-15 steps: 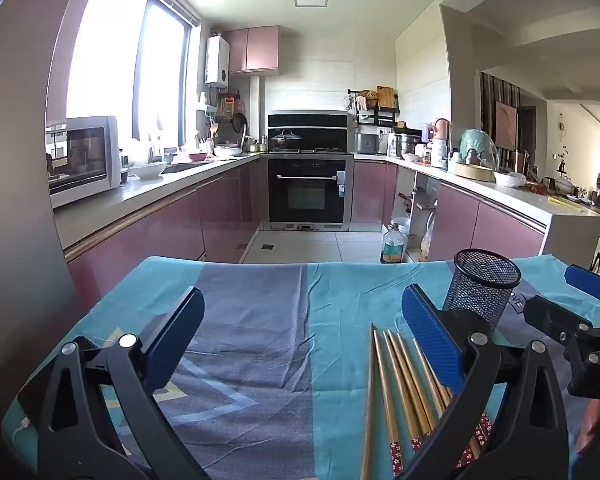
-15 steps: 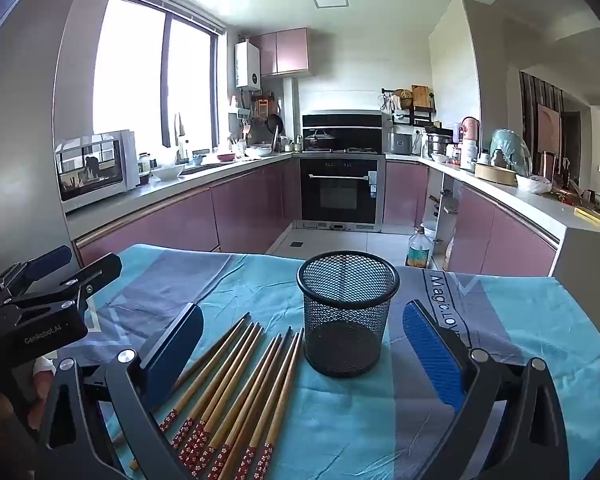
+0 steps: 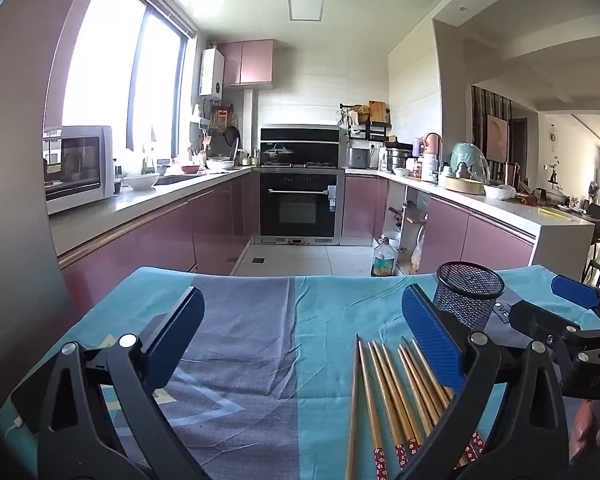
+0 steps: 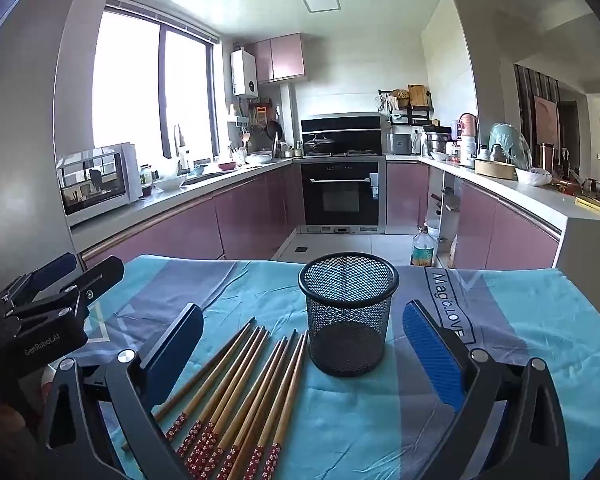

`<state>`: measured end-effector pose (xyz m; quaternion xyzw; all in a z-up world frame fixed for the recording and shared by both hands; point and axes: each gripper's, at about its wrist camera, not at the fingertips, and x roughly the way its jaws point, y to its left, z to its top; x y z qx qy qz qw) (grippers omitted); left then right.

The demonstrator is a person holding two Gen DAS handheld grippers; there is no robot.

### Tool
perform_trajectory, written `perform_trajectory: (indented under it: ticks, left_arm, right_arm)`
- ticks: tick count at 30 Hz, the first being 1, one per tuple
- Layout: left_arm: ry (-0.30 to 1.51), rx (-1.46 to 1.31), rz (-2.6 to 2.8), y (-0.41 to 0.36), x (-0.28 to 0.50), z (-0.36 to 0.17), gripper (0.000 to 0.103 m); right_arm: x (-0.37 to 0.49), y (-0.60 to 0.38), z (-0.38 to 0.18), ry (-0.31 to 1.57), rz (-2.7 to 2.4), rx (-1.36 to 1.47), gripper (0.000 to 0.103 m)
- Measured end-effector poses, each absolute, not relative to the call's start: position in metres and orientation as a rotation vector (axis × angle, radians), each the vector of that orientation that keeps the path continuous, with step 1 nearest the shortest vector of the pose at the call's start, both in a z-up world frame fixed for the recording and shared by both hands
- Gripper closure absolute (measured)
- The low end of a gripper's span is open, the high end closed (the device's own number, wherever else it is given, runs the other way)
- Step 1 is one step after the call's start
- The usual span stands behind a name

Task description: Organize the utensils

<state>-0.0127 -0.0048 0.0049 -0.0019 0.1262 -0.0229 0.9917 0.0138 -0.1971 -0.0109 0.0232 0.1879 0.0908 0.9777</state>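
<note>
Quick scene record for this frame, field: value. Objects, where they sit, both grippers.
surface: table under a blue and grey cloth
chopsticks: loose bunch lying flat on the cloth, red patterned ends toward the camera
mesh cup: black, upright, empty, just right of the chopsticks
left gripper: open, nothing between the jaws, chopsticks by its right finger
right gripper: open, above chopsticks and cup, holds nothing
done so far: no chopstick in the cup

Wooden chopsticks (fanned flat) beside upright mesh cup.
</note>
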Motion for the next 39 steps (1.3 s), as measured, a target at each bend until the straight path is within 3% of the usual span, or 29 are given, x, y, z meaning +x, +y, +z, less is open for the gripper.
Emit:
perform_trajectory:
  ticks: [39]
  left_arm:
    - [0.223,-0.003,-0.056,-0.0082,-0.0197,0.0064,0.006]
  right_arm:
    - [0.0093,-0.1966,-0.0063,0.360,0.197,0.045,0.006]
